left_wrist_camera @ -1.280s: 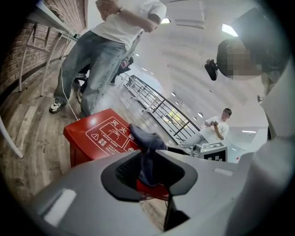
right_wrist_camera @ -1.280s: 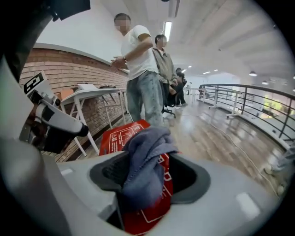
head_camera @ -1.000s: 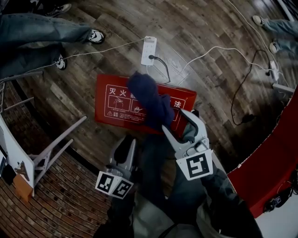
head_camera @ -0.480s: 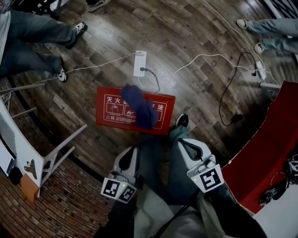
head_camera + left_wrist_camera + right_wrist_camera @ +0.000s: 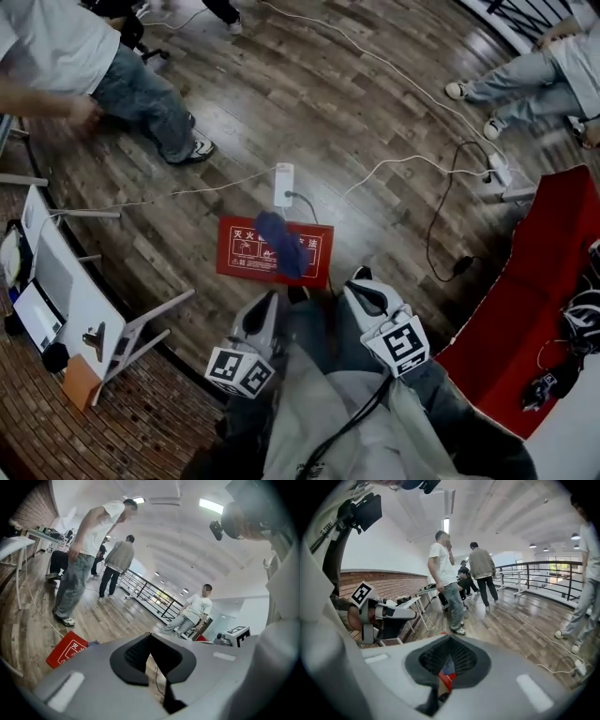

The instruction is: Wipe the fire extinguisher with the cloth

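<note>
The red fire extinguisher box (image 5: 246, 250) lies flat on the wood floor, with the dark blue cloth (image 5: 279, 246) bunched on top of it. Both grippers hang well above it, close to my body. My left gripper (image 5: 269, 300) is shut with nothing in it, and so is my right gripper (image 5: 358, 289). In the left gripper view the shut left gripper (image 5: 151, 638) stands over the red box (image 5: 65, 648) at lower left. In the right gripper view the right gripper (image 5: 449, 641) is shut, and a bit of the cloth (image 5: 448, 666) shows through the slit.
A white power strip (image 5: 283, 184) and white cables (image 5: 403, 161) lie on the floor beyond the box. A white table and folding frame (image 5: 84, 314) stand at the left. A red panel (image 5: 534, 300) is at the right. Several people (image 5: 131, 66) stand around.
Both grippers rose and drew back from the box, and their jaws closed empty. The cloth stayed on the box, which now looks smaller and farther below.
</note>
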